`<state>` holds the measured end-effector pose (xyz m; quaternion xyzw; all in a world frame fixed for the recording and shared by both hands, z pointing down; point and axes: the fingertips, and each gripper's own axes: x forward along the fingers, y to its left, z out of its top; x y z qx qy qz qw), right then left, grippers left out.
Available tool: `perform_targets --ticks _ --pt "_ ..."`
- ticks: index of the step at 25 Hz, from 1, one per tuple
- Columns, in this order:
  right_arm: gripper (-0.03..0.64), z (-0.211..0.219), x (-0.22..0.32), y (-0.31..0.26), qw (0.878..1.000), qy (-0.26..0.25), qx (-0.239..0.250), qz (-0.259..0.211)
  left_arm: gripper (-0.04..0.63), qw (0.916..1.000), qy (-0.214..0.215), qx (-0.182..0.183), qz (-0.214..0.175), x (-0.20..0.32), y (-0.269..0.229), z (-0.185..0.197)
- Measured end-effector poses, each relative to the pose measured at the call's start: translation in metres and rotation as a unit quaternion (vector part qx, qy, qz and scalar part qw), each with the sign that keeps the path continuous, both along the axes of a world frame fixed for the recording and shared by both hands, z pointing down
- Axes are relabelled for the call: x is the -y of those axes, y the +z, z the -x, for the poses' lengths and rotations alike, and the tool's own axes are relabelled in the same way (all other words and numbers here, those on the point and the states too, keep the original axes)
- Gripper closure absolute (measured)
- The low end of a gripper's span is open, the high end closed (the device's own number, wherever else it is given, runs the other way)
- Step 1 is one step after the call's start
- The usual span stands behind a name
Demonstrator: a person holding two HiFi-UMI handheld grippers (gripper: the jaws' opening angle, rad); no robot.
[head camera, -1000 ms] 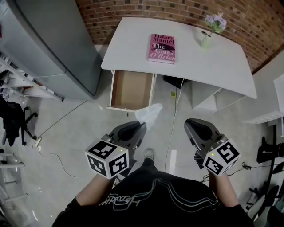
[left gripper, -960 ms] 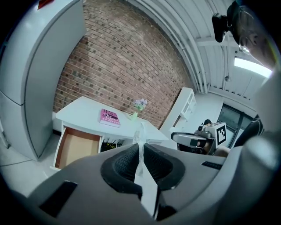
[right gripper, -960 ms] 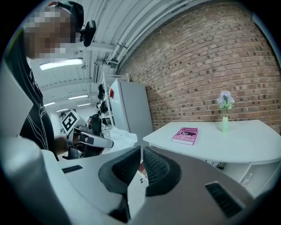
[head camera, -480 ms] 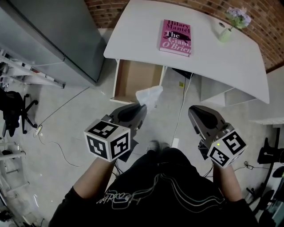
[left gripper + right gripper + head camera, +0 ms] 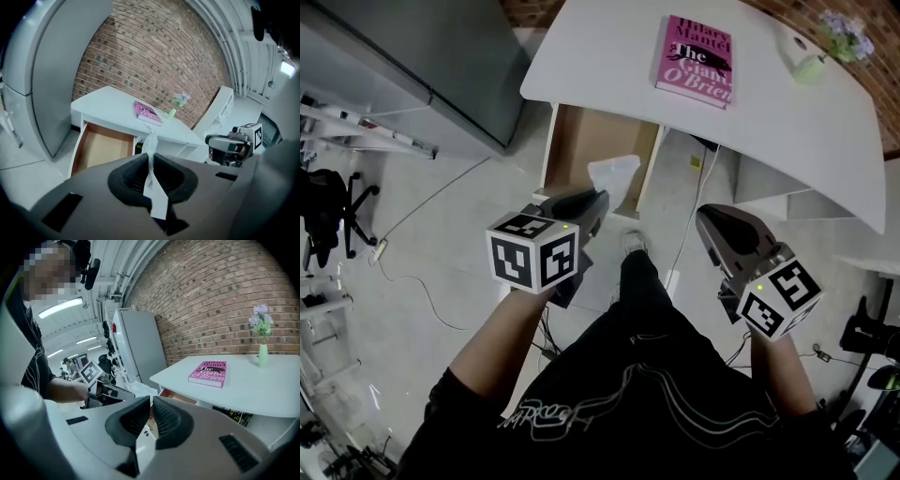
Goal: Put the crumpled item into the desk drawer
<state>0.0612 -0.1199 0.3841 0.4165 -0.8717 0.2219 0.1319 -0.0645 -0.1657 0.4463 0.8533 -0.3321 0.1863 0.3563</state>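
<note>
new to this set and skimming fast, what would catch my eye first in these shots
The pink book lying flat on the white desk stands out most, with the brick wall behind it. Next is the white wad pinched in the left claw, held in front of the open wooden drawer under the desk's left end as the head view shows it.

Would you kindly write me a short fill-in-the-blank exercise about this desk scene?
The desk drawer stands ____.
The left gripper grips the crumpled item; the right gripper holds ____.
The book on the desk has a ____ cover.
Missing words: open; nothing; pink.
</note>
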Motion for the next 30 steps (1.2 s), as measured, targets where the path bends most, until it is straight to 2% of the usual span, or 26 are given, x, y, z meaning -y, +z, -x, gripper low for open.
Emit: perform_targets --ticks 8,14,22,26,30 --pt "0.569 0.0 0.053 0.045 0.999 -0.023 -0.007 0.041 0.546 0.998 -0.021 0.026 0.054 0.049 0.055 0.002" --pt "0.569 -0.004 0.084 0.077 0.996 -0.048 -0.015 0.071 0.546 0.9953 0.01 0.063 0.073 0.081 0.115 -0.007" --pt "0.569 -0.015 0.108 0.107 0.993 -0.069 -0.029 0.088 0.546 0.9909 0.033 0.075 0.107 0.107 0.181 -0.014" --pt "0.569 -0.019 0.11 0.122 0.991 -0.091 -0.048 0.082 0.546 0.9874 0.04 0.084 0.129 0.115 0.213 -0.014" --pt "0.569 -0.022 0.107 0.141 0.988 -0.102 -0.054 0.098 0.546 0.9845 0.041 0.093 0.143 0.127 0.238 -0.016"
